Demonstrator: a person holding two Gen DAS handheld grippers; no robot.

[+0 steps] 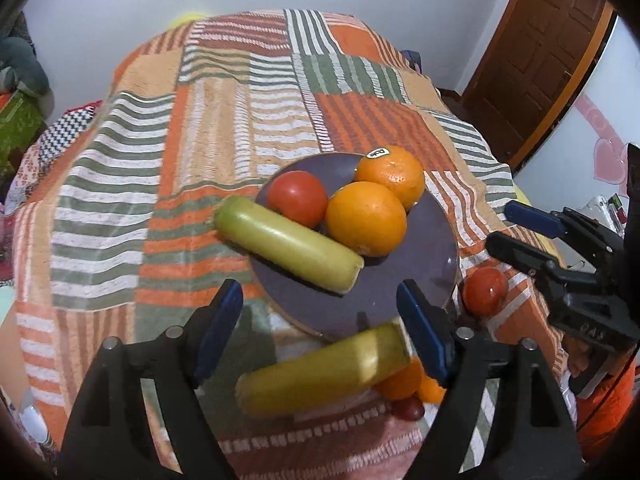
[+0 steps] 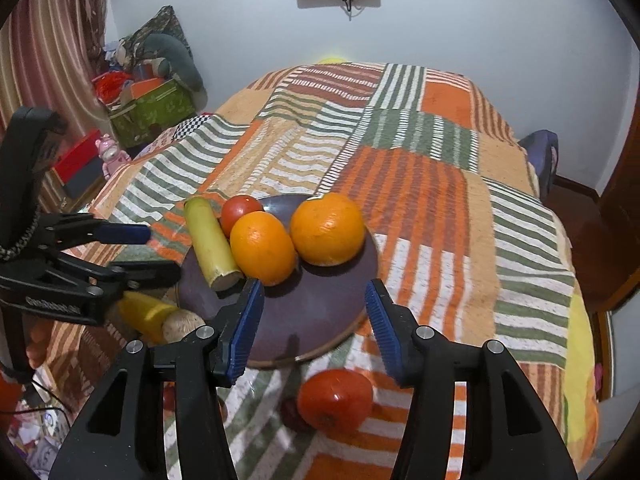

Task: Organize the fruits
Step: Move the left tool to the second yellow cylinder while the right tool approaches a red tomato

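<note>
1. Your left claw (image 1: 320,324) is spread wide, nothing pinched; its blue pads (image 1: 218,332) hang over the near rim of the plate (image 1: 424,272). It also shows at the left edge of the right wrist view (image 2: 156,250).
2. Green-yellow cylinders: two. One (image 1: 288,244) lies on the plate's left side with its far end sticking out past the rim. The other (image 1: 324,372) lies off the plate on the striped cloth (image 1: 168,184), below the left claw's pads and not touched by them.
3. Tomatoes: two. One (image 1: 297,199) sits on the plate, touching the cylinder and the front orange. The other (image 2: 335,399) lies on the cloth just near of the plate, below your right claw.
4. Oranges on the plate: two, touching each other. The front one (image 1: 366,218) sits beside the tomato; the back one (image 1: 390,176) carries a sticker.
5. More small orange fruit (image 1: 404,380) and one dark red piece (image 1: 410,408) sit at the second cylinder's right end, partly hidden; exact count unclear.
6. Your right claw (image 2: 314,330) is partly spread and empty, pads over the plate's near rim, apart from all fruit.
7. The surface under the cloth is round.
</note>
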